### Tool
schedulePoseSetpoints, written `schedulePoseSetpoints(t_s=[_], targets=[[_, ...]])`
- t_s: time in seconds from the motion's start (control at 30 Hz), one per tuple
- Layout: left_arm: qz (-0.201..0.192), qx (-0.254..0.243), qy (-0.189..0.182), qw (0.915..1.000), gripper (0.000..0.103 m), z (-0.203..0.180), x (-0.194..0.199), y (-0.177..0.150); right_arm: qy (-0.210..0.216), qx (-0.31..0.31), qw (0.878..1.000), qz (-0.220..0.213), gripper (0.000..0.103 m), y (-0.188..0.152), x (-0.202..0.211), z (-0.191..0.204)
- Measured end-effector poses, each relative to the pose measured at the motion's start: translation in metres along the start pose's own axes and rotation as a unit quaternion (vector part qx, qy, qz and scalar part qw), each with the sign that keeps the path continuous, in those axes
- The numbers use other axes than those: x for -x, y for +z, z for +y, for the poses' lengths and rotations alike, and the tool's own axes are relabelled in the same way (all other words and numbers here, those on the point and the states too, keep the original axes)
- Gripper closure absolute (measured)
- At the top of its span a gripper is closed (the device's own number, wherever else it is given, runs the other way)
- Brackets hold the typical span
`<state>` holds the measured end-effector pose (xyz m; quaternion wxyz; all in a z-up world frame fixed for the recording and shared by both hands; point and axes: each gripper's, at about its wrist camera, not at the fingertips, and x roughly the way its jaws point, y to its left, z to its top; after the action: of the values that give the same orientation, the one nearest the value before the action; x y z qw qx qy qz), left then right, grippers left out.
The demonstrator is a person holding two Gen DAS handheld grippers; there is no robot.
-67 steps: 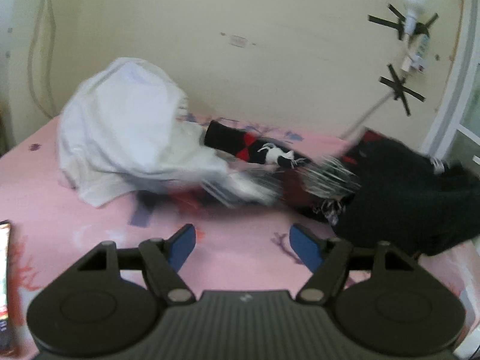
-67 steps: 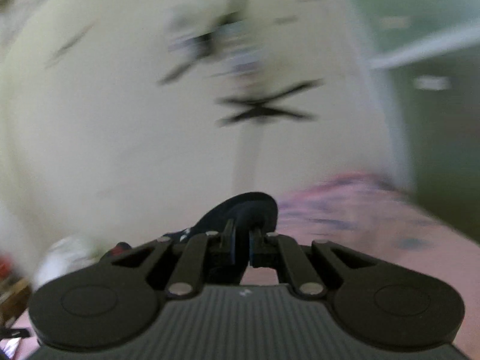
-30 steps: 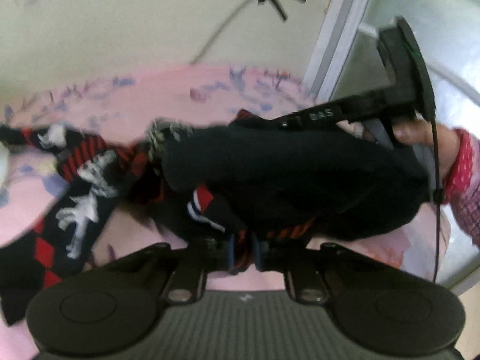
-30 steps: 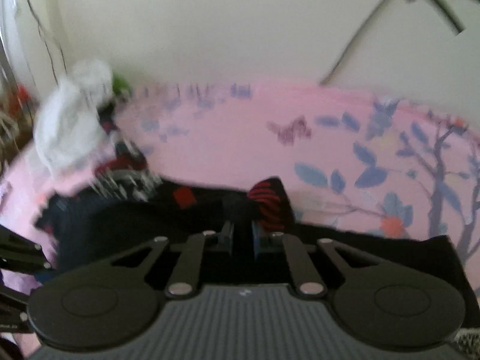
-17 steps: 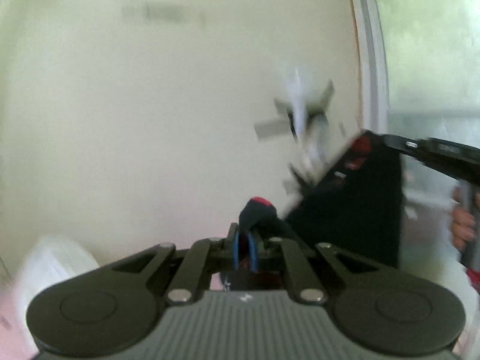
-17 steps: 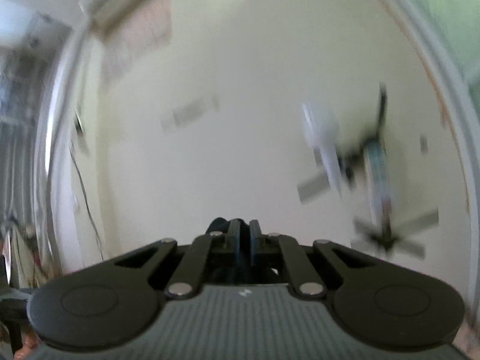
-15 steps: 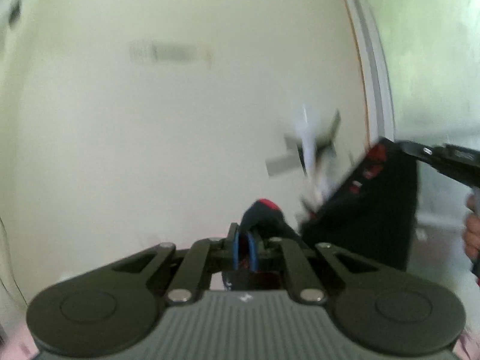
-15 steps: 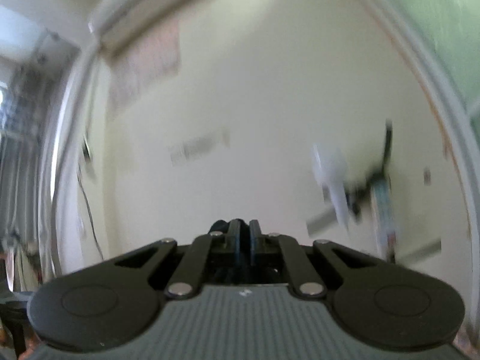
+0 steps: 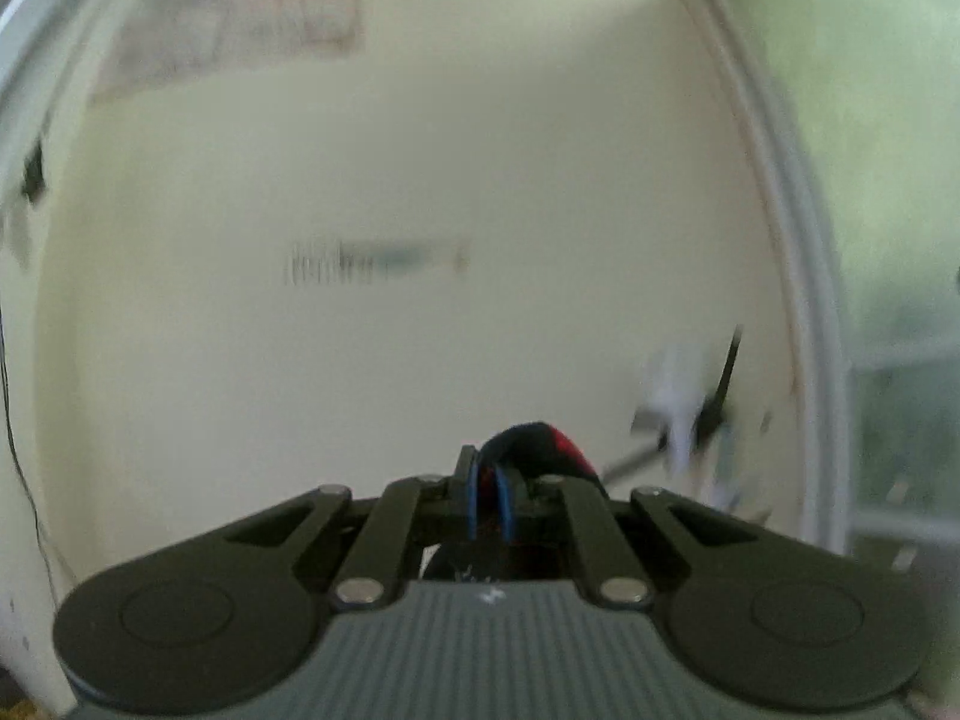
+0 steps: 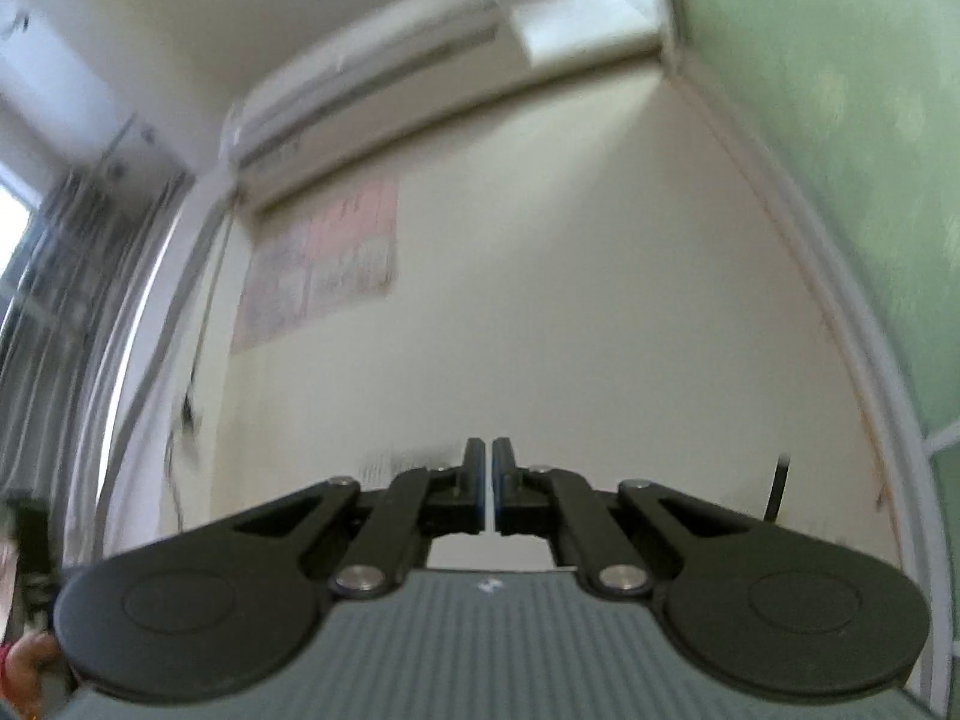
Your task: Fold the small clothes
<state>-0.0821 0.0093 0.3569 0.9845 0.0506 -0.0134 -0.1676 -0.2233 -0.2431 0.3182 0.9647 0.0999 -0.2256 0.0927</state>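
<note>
In the left wrist view my left gripper (image 9: 489, 504) is shut on a fold of a black and red garment (image 9: 540, 447). The cloth bulges up just past the blue pads (image 9: 473, 498) and shows dark beneath them; the rest of it is hidden below the gripper body. The gripper is held high in front of a cream wall. In the right wrist view my right gripper (image 10: 487, 492) is shut and tilted up toward the ceiling. Only a thin bright slit shows between its pads (image 10: 477, 489), and no cloth appears there or under the fingers. The bed is out of sight.
An air conditioner (image 10: 360, 72) hangs high on the cream wall above a pink poster (image 10: 324, 264). Grey curtains (image 10: 60, 312) stand at the left, a green panel (image 10: 840, 120) at the right. A taped white object (image 9: 684, 414) sits on the wall beside a window frame (image 9: 798, 312).
Both grippers have swung up off the pink bed and now face the wall and ceiling. The left still carries the black and red cloth. The dark cloth at the right fingertips no longer shows.
</note>
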Motion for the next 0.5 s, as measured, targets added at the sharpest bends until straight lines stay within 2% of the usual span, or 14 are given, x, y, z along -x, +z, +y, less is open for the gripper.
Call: schedulePoseSetpoints(t_s=[0.1,0.13,0.17,0.23,0.27,0.33,0.37,0.4,0.5], targets=[[0.050,-0.008,0.014,0.9986,0.097,0.005,-0.032,-0.057,0.049,-0.023,0.995,0.090,0.103,-0.059,-0.010,-0.027],[0.065,-0.012,0.017,0.9977,0.097,0.009,-0.036,-0.080,0.066,-0.038,0.989,0.130,0.103,-0.088,-0.010,-0.038],[0.074,-0.017,0.023,0.9969,0.097,0.013,-0.035,-0.100,0.082,-0.055,0.981,0.164,0.098,-0.113,-0.008,-0.045],[0.083,-0.031,0.040,0.9953,0.097,0.023,-0.025,-0.136,0.114,-0.112,0.956,0.244,0.043,-0.180,-0.002,-0.059],[0.088,-0.035,0.047,0.9944,0.097,0.028,-0.020,-0.149,0.114,-0.128,0.948,0.267,0.033,-0.205,0.002,-0.060],[0.093,-0.037,0.069,0.9926,0.097,0.044,0.000,-0.170,0.124,-0.144,0.931,0.311,0.032,-0.260,0.009,-0.056],[0.089,-0.039,0.082,0.9918,0.097,0.051,0.009,-0.176,0.127,-0.149,0.919,0.342,0.032,-0.285,0.009,-0.052],[0.085,-0.037,0.094,0.9912,0.097,0.057,0.017,-0.177,0.139,-0.161,0.902,0.376,0.032,-0.309,0.008,-0.046],[0.081,-0.011,0.116,0.9899,0.097,0.077,0.046,-0.179,0.179,-0.187,0.864,0.433,0.032,-0.352,0.004,-0.030]])
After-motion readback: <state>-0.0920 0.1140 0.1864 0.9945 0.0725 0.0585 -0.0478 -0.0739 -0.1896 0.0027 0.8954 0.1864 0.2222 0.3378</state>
